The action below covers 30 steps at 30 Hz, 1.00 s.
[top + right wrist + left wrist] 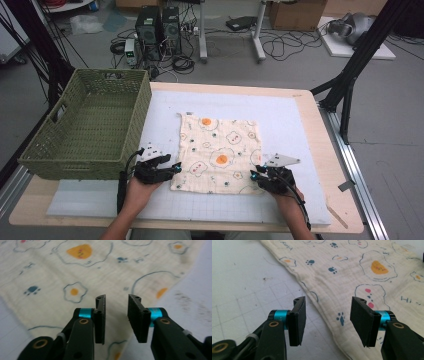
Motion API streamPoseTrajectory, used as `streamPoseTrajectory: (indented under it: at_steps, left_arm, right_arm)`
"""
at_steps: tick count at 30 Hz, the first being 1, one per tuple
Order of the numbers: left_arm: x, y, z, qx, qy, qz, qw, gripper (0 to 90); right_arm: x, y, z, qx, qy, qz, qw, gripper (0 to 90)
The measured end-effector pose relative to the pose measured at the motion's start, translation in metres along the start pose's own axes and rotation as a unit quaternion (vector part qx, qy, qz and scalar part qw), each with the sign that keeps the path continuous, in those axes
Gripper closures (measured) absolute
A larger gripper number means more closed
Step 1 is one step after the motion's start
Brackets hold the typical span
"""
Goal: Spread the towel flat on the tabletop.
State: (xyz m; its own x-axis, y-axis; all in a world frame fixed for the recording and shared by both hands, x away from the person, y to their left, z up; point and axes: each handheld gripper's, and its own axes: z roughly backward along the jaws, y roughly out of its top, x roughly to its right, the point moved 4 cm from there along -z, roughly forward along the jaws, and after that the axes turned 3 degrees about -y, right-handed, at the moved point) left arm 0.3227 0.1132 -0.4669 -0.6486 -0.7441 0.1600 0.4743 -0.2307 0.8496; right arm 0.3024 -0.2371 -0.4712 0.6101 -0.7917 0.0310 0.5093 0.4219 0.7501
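So the egg-print cloth is lying flat on the white mat in the middle of the surface, with the green woven basket just off to its left. The left gripper sits at the cloth's near left corner, jaws apart, cloth edge running between them but nothing pinched. The right gripper is at the near right corner, jaws narrower but released too, hovering over the fabric edge.
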Motion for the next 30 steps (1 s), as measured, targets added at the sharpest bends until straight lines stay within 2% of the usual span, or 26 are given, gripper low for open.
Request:
streamPoseTrajectory:
  at_steps: [1, 2, 5, 7, 9, 10, 12, 14, 16, 17, 18, 20, 22, 25, 27, 30]
  left_arm:
    - [0.0, 0.0, 0.0, 0.002, -0.001, 0.0, 1.0, 46.4]
    - [0.0, 0.0, 0.001, 0.004, -0.001, 0.0, 1.0, 46.0]
    - [0.0, 0.0, 0.001, 0.006, -0.002, 0.001, 1.0, 45.9]
    - [0.0, 0.0, 0.001, 0.004, -0.004, -0.001, 1.0, 46.1]
    - [0.001, -0.001, 0.002, 0.002, -0.004, -0.009, 0.9999, 49.3]
    - [0.002, -0.001, 0.003, 0.004, -0.004, -0.014, 0.9999, 52.8]
    - [0.002, -0.001, 0.004, 0.002, -0.003, -0.021, 0.9998, 56.9]
    - [0.002, -0.001, 0.004, 0.003, -0.001, -0.023, 0.9997, 58.9]
    - [0.002, -0.001, 0.004, 0.008, 0.001, -0.025, 0.9997, 59.2]
    - [0.002, 0.0, 0.005, 0.011, -0.001, -0.025, 0.9996, 59.0]
    - [0.001, 0.0, 0.005, 0.017, -0.004, -0.024, 0.9996, 57.8]
    - [0.0, 0.001, 0.006, 0.033, -0.019, -0.025, 0.9989, 49.7]
    - [-0.001, 0.002, 0.008, 0.054, -0.031, -0.035, 0.9974, 48.8]
    - [-0.002, 0.003, 0.013, 0.099, -0.057, -0.049, 0.9923, 48.2]
    - [-0.002, 0.004, 0.016, 0.109, -0.058, -0.048, 0.9912, 48.3]
    - [-0.003, 0.007, 0.016, 0.111, -0.049, -0.033, 0.9921, 38.0]
  right_arm:
    - [-0.003, -0.002, -0.001, -0.007, 0.004, 0.003, 1.0, 75.0]
    - [-0.005, -0.002, -0.001, -0.002, 0.003, 0.002, 1.0, 77.8]
    - [-0.004, -0.003, 0.001, -0.013, 0.007, 0.004, 0.9999, 83.7]
    - [-0.004, -0.003, 0.003, -0.027, -0.012, 0.027, 0.9992, 86.4]
    - [-0.005, -0.003, 0.007, -0.043, -0.04, 0.047, 0.9971, 87.1]
    - [-0.005, -0.005, 0.009, -0.046, -0.05, 0.049, 0.9965, 87.1]
    - [-0.003, -0.007, 0.012, -0.044, -0.048, 0.029, 0.9975, 85.4]
    - [-0.001, -0.007, 0.015, -0.032, -0.042, 0.02, 0.9984, 77.9]
    - [0.002, -0.003, 0.019, -0.001, -0.041, 0.016, 0.999, 67.3]
    - [0.003, -0.001, 0.021, 0.017, -0.049, 0.012, 0.9986, 57.9]
    - [0.005, 0.001, 0.024, 0.03, -0.058, 0.003, 0.9979, 53.1]
    - [0.011, 0.003, 0.028, 0.048, -0.073, -0.014, 0.9961, 42.4]
    - [0.016, 0.003, 0.029, 0.056, -0.077, -0.022, 0.9952, 37.7]
    - [0.023, 0.003, 0.032, 0.077, -0.084, -0.027, 0.9931, 28.4]
    - [0.027, 0.004, 0.036, 0.097, -0.089, -0.032, 0.9908, 23.7]
    - [0.031, 0.005, 0.042, 0.121, -0.087, -0.044, 0.9878, 19.3]
